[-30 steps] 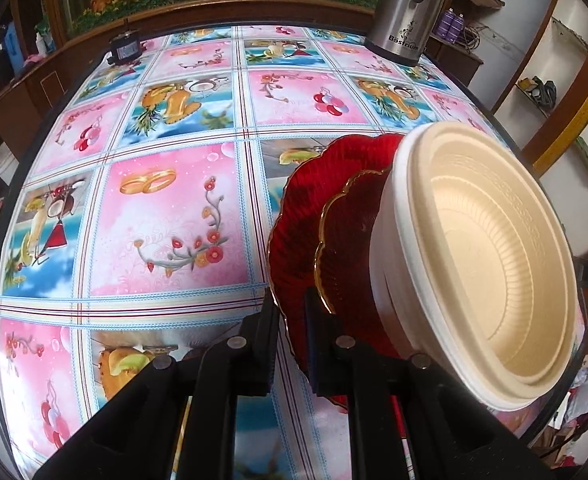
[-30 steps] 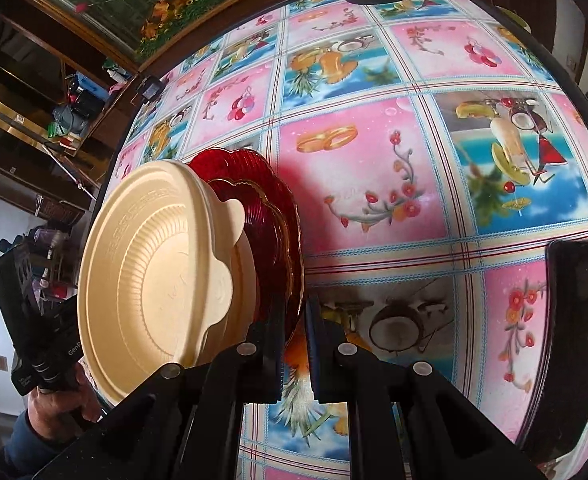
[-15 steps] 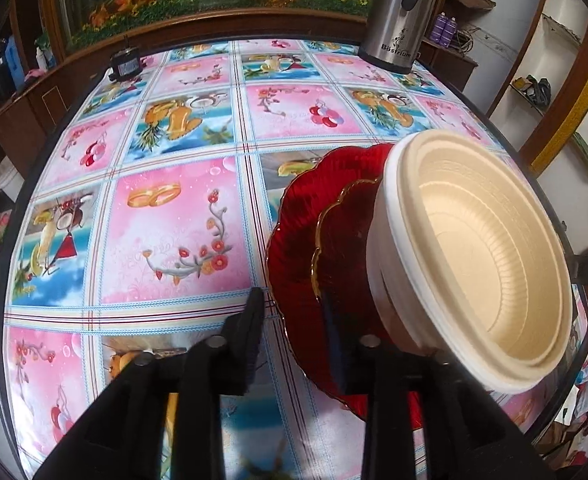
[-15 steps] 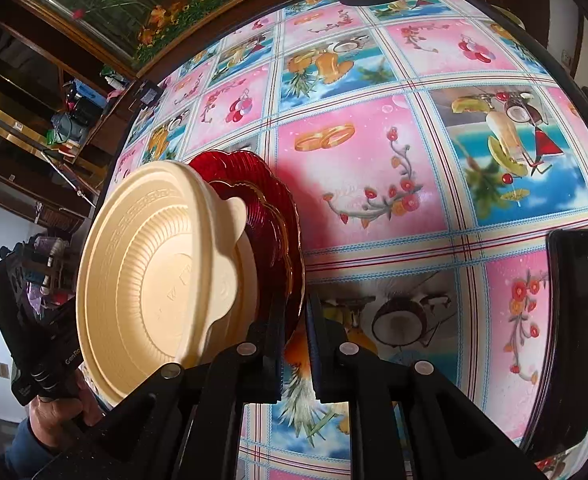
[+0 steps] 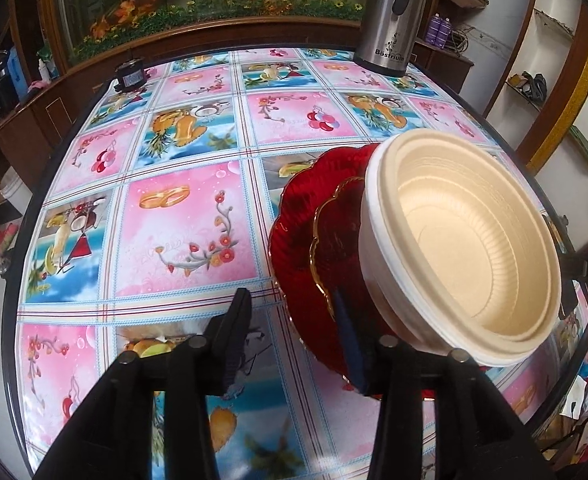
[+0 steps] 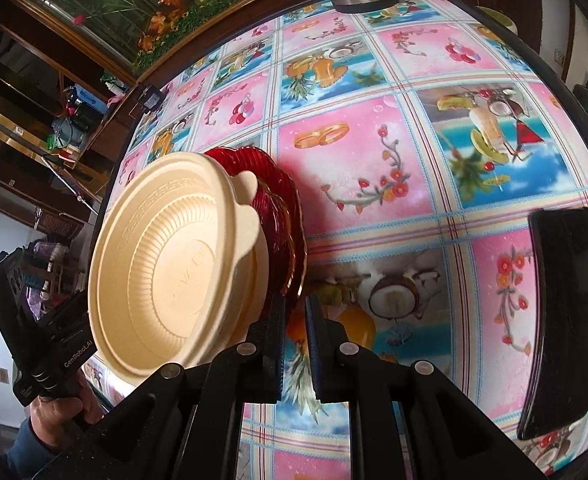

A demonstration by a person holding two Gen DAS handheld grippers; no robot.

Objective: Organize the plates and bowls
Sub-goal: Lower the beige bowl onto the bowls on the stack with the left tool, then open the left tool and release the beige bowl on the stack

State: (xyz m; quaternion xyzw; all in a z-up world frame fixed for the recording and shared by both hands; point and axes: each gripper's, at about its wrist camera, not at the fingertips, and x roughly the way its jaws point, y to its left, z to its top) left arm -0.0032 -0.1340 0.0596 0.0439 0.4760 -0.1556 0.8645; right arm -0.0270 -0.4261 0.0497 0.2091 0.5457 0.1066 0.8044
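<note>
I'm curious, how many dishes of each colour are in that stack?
Red plates: 2
Cream bowls: at least 2, nested; the exact number is hard to tell
Total: at least 4

Right claw (image 6: pixel 294 320) is clamped on the rim of the red plates (image 6: pixel 284 208), cream bowls (image 6: pixel 174 264) stacked against them, all tilted on edge above the patterned tabletop (image 6: pixel 374 160); black tray (image 6: pixel 562 320) lies right.
</note>
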